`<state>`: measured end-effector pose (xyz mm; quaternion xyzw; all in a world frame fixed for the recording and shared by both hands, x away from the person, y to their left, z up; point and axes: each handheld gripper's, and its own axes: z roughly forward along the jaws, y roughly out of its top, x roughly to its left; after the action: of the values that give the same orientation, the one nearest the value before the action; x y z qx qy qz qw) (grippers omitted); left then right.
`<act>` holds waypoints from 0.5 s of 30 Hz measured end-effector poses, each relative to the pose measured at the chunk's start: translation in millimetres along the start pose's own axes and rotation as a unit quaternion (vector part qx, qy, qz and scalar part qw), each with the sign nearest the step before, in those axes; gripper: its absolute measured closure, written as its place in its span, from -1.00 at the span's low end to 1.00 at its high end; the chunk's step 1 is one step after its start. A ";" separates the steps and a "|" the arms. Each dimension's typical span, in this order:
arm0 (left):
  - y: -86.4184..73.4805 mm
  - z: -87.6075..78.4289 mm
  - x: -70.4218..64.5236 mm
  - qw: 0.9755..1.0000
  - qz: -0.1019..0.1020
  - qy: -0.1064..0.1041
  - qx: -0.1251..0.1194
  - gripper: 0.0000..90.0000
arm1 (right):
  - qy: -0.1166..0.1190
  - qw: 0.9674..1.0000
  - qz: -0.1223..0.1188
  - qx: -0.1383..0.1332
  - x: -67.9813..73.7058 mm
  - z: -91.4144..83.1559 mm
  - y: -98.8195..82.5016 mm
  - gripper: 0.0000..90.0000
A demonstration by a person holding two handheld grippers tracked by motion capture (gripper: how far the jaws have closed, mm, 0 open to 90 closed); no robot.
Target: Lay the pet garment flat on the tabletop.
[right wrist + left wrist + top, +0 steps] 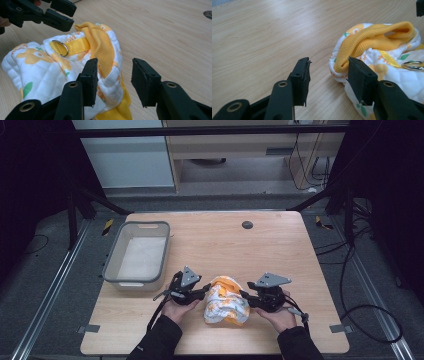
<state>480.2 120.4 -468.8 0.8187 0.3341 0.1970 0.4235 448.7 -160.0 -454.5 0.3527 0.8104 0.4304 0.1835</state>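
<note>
A crumpled quilted white garment (pixel 226 306) with orange prints, an orange ribbed edge and a metal ring (pixel 60 48) lies on the wooden table near its front edge. My left gripper (pixel 205 291) is at its left side and stands open. In the left gripper view (pixel 328 67) the garment's ribbed edge (pixel 352 47) lies just beyond the right jaw, and bare table shows between the jaws. My right gripper (pixel 245 296) is at the garment's right side, also open (pixel 115 68). A fold of the garment (pixel 107 75) reaches in between its jaws, which stand apart from the cloth.
An empty grey plastic tub (pixel 112 265) stands at the table's left, behind my left hand. A small black round cap (pixel 247 225) sits in the tabletop at the far middle. Bare wood (pixel 280 250) stretches behind and to the right of the garment.
</note>
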 end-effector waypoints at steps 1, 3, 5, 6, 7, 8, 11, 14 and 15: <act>-0.1 0.8 -0.5 1.000 0.001 -0.001 0.001 0.16 | 0.001 1.000 0.001 0.001 0.3 0.8 -0.4 0.24; -0.2 2.7 -1.2 1.000 0.006 0.000 0.003 0.19 | 0.003 1.000 -0.001 0.002 0.3 2.3 -1.0 0.24; -0.6 5.2 -1.7 1.000 0.008 -0.002 0.005 0.20 | 0.004 1.000 0.001 0.006 0.6 4.4 -1.9 0.24; -0.8 6.3 -2.0 1.000 0.008 -0.002 0.006 0.21 | 0.005 1.000 0.001 0.009 0.9 5.5 -2.5 0.24; -1.1 7.8 -2.4 1.000 0.009 -0.004 0.008 0.21 | 0.006 1.000 0.001 0.010 0.9 6.4 -3.0 0.24; -1.4 8.7 -2.7 1.000 0.009 -0.005 0.008 0.22 | 0.005 1.000 0.000 0.014 1.1 7.4 -3.4 0.24; -1.9 12.7 -3.5 1.000 0.007 -0.008 0.011 0.23 | 0.007 1.000 0.000 0.015 1.2 9.3 -3.9 0.24; -2.2 15.9 -3.7 1.000 0.008 -0.012 0.012 0.25 | 0.008 1.000 -0.002 0.019 1.4 11.7 -4.5 0.24; -2.3 17.0 -3.5 1.000 0.007 -0.013 0.012 0.25 | 0.009 1.000 -0.002 0.021 1.6 12.5 -4.7 0.24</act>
<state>487.2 109.3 -480.4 0.8285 0.3251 0.1850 0.4167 453.2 -153.6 -465.5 0.3510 0.8216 0.4159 0.1700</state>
